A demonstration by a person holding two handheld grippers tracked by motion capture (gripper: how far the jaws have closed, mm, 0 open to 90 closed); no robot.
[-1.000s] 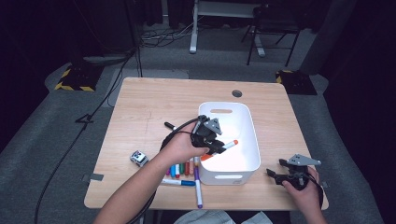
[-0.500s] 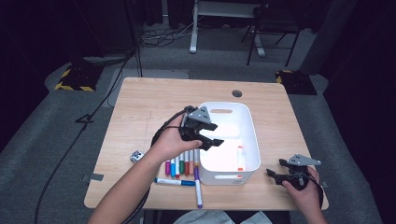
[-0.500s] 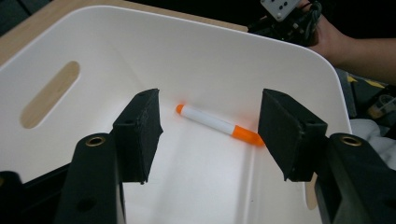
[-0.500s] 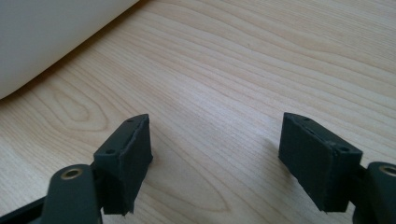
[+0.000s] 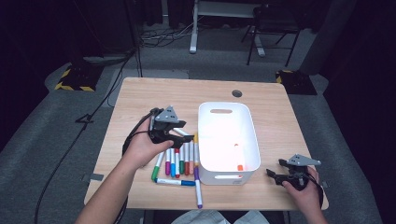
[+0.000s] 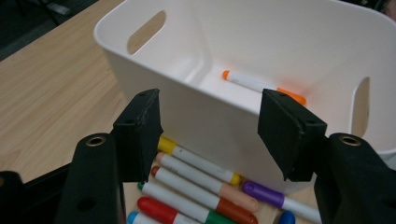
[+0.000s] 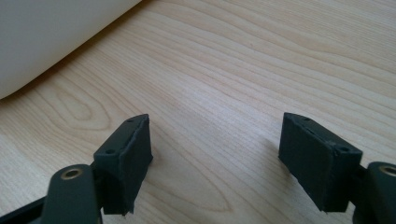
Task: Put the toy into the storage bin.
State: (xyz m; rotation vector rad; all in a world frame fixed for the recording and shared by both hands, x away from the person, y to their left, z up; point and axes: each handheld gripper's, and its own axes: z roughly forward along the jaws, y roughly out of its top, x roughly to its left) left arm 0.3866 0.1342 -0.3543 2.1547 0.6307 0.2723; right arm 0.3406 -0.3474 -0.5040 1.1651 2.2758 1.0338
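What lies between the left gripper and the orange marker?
In the left gripper view, the bin's near white wall stands between the left gripper and the orange marker.

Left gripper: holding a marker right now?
No. The left gripper has its jaws apart with nothing between them; the orange marker lies inside the white bin.

**Wooden table, bin and loose markers**

Light wooden table (image 5: 140, 100), rectangular, with a small round hole (image 5: 237, 93) near the far edge. A white plastic bin (image 5: 204, 140) stands right of centre, its long side running front to back. Just beside its left wall lies a row of markers (image 5: 180, 161), side by side, mixed cap colours. In front of the row, a blue-capped marker (image 5: 175, 182) lies crosswise; a purple-tipped one (image 5: 198, 186) lies along the bin's corner. Right front corner bare wood.
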